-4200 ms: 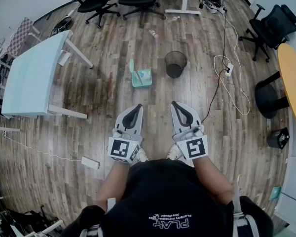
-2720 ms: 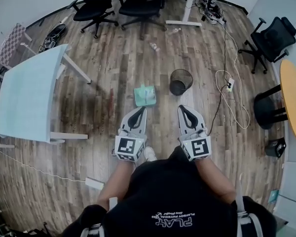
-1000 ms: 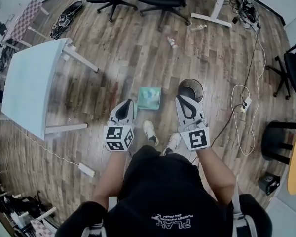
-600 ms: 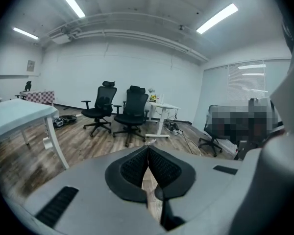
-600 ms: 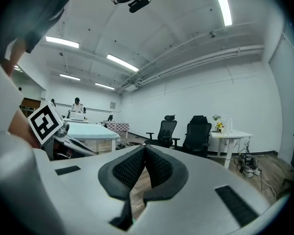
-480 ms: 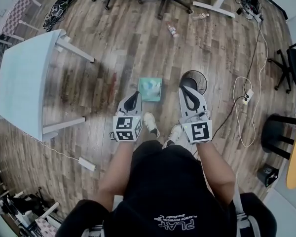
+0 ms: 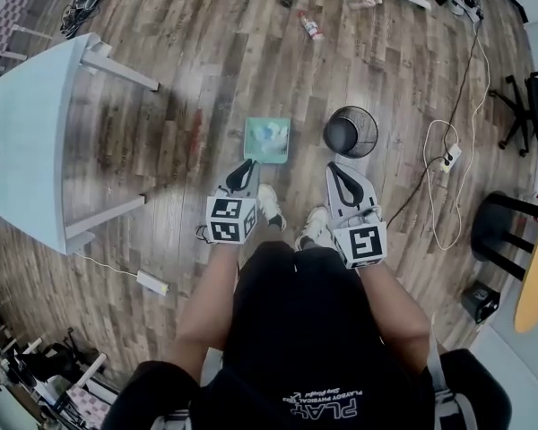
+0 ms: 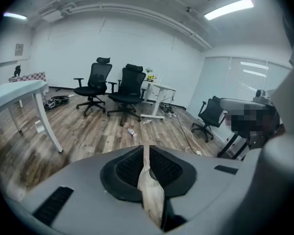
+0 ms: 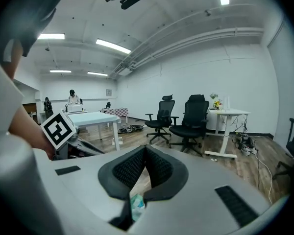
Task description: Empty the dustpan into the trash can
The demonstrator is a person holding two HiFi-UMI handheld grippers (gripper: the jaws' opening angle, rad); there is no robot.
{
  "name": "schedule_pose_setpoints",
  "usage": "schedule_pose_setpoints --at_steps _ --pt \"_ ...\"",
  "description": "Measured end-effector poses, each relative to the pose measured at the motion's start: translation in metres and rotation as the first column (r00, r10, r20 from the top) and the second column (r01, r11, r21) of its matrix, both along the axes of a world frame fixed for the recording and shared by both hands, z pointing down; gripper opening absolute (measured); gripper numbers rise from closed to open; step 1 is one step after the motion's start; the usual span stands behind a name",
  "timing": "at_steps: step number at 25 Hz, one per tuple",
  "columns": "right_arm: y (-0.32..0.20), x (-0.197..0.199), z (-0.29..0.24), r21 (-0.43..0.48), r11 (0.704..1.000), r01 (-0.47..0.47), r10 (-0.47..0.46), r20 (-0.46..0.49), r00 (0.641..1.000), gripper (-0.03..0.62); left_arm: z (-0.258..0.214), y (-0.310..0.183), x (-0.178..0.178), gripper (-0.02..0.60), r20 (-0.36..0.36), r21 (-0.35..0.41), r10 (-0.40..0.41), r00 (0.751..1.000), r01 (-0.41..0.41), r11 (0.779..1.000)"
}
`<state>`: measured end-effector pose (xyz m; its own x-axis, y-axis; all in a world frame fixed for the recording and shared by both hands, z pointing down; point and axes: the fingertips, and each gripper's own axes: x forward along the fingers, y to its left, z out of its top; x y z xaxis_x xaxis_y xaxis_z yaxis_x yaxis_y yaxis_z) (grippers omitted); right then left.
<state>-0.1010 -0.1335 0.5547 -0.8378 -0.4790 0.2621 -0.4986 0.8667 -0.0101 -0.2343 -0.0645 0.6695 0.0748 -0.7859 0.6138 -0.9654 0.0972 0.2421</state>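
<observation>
In the head view a teal dustpan (image 7: 267,140) lies flat on the wood floor with light debris in it. A black mesh trash can (image 7: 351,132) stands just right of it. My left gripper (image 7: 247,165) is shut and empty, its tip over the pan's near edge. My right gripper (image 7: 334,168) is also shut and empty, just short of the can. In the left gripper view the jaws of the left gripper (image 8: 146,150) meet with only floor beyond. In the right gripper view a sliver of the dustpan (image 9: 137,202) shows beneath the shut right gripper (image 9: 146,150).
A white table (image 7: 27,124) stands at the left. A bottle (image 7: 310,27) lies on the floor further off, and a white cable with a power strip (image 7: 444,161) runs right of the can. The person's shoes (image 7: 269,206) are between the grippers. Office chairs (image 8: 130,89) stand beyond.
The person has walked up to the dustpan and can, which now lie just ahead of the grippers. Both grippers have come down and forward, still shut.
</observation>
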Motion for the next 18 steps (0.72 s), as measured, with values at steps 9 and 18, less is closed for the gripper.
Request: schedule_pose_setpoints --at_steps 9,18 --pt "0.024 0.001 0.025 -0.073 0.996 0.048 -0.053 -0.066 0.996 0.017 0.046 0.007 -0.007 0.222 0.014 -0.132 -0.048 0.999 0.049 0.99" --pt "0.014 -0.002 0.044 -0.097 0.994 0.043 -0.052 -0.088 0.995 0.017 0.108 0.02 -0.009 0.245 -0.04 -0.344 -0.126 0.991 0.105 0.933"
